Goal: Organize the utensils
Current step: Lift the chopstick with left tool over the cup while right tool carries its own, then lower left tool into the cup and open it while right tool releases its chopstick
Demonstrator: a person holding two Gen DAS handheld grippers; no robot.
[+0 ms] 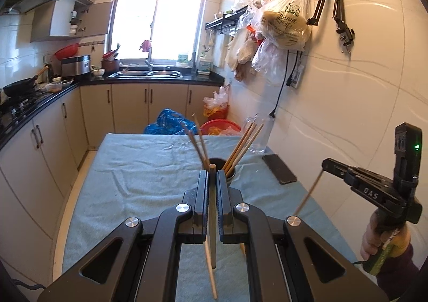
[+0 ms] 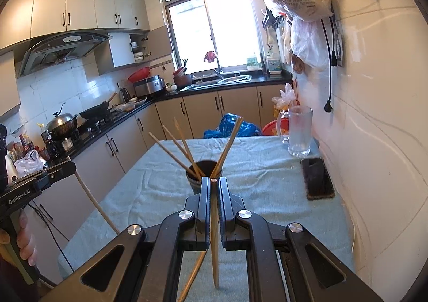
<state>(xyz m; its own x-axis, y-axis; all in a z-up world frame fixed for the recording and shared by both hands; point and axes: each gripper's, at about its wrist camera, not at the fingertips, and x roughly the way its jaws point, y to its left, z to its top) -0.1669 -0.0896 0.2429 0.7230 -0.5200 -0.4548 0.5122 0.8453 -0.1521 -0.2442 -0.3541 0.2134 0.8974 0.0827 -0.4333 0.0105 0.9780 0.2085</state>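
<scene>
Clearly each chopstick is light, stiff and slim, apt to swivel when pinched near one end, so a grip nearer mid-length would steady it. Left gripper (image 1: 211,172) is clenched on a chopstick (image 1: 212,221) that hangs below its jaws; right gripper (image 2: 213,181) clamps another chopstick (image 2: 214,235) likewise. Ahead, mid-table, the dark holder cup (image 2: 203,171) already fans several sticks, crowding its mouth. Toward the table's far right corner stand a glass mug (image 2: 299,130) and a phone (image 2: 318,179), clear of the path.

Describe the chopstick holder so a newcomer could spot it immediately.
Start at the table covered with a pale blue cloth. Near its middle stands a dark round cup with wooden chopsticks fanning out of it. Unlike the clear glass mug and flat black phone by the wall, it is opaque.
</scene>
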